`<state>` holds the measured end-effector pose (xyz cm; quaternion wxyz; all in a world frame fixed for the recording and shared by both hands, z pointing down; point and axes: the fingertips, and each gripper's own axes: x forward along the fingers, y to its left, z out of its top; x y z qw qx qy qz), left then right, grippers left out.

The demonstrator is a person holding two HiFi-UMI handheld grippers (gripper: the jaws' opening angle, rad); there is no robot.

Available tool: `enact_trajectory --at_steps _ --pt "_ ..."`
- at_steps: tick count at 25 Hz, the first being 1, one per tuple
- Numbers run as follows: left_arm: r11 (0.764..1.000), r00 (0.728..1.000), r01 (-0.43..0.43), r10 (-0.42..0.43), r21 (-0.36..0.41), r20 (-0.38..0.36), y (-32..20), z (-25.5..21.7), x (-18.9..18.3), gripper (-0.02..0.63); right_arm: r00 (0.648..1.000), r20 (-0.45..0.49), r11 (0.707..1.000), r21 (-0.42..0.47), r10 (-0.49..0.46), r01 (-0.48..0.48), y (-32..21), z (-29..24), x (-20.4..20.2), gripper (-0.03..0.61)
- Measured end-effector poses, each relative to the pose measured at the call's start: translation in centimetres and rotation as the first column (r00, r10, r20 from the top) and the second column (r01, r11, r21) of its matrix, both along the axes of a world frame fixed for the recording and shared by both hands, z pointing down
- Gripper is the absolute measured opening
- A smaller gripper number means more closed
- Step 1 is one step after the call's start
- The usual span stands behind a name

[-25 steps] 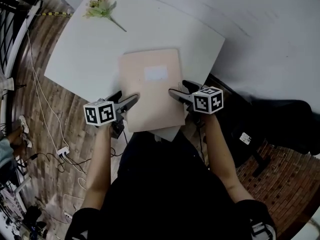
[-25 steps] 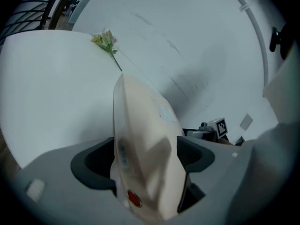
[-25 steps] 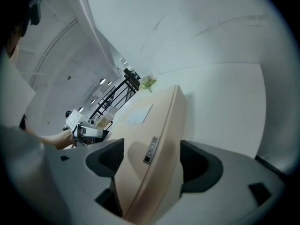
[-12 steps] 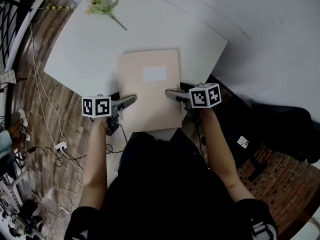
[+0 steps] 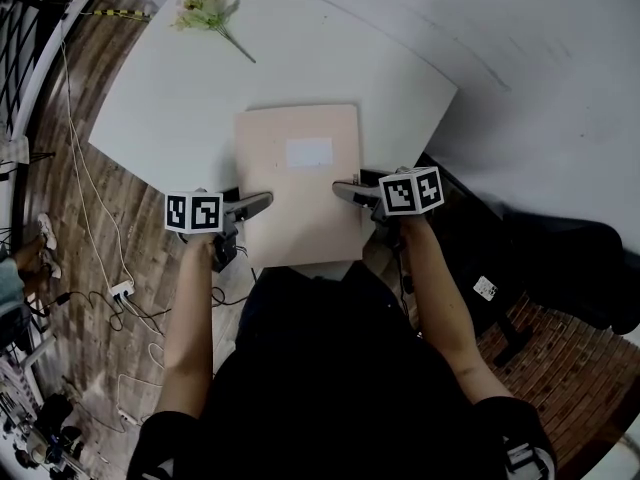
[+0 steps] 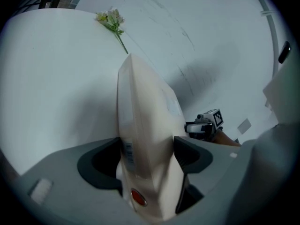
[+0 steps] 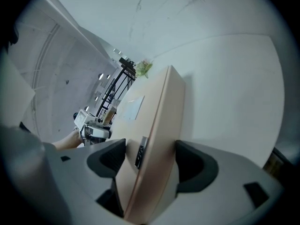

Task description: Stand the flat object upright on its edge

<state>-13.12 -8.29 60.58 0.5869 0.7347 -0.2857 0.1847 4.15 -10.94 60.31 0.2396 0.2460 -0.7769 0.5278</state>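
Counted in all: one beige flat box [image 5: 297,183], one white table [image 5: 170,98], one sprig of flowers [image 5: 208,10], two grippers. Placed with broad face up over the near part of the table, near end reaching past the table edge toward the person, well apart from the flowers at the far corner. Held at the left long side by the left gripper [image 5: 262,203], jaws just closed a little further and now pressing on the thickness of the box. Held at the right long side by the right gripper [image 5: 342,190] in the same way, pads touching both faces. From the head view alone: cables [image 5: 100,228] on the wooden floor. From the left gripper view alone: a red dot [image 6: 136,197] on the narrow side. From the right gripper view alone: a small dark strip [image 7: 140,153] on the box beside the jaws
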Motion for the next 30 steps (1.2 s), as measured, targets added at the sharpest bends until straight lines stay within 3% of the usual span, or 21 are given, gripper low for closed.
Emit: enact_trajectory --at_steps 7,12,23,30 --pt "1.000 1.000 0.014 -0.014 -0.021 0.008 0.1 -0.3 0.0 0.358 0.999 -0.030 1.000 -0.026 -0.016 0.015 0.0 -0.4 0.0 0.327" --pt "1.000 1.000 -0.010 0.010 -0.016 0.020 0.3 -1.1 0.1 0.359 0.997 -0.058 0.999 0.005 -0.043 0.044 -0.2 -1.6 -0.1 0.321" --pt "0.995 0.999 -0.024 0.022 0.097 0.026 -1.0 -5.8 0.7 0.356 0.999 -0.037 0.987 0.161 -0.022 0.028 -2.2 -7.4 0.3 0.307" --pt "0.975 0.998 -0.026 0.011 0.221 0.068 -2.3 -9.0 0.9 0.356 1.000 -0.027 0.964 0.265 -0.007 0.014 -3.2 -11.1 0.8 0.305"
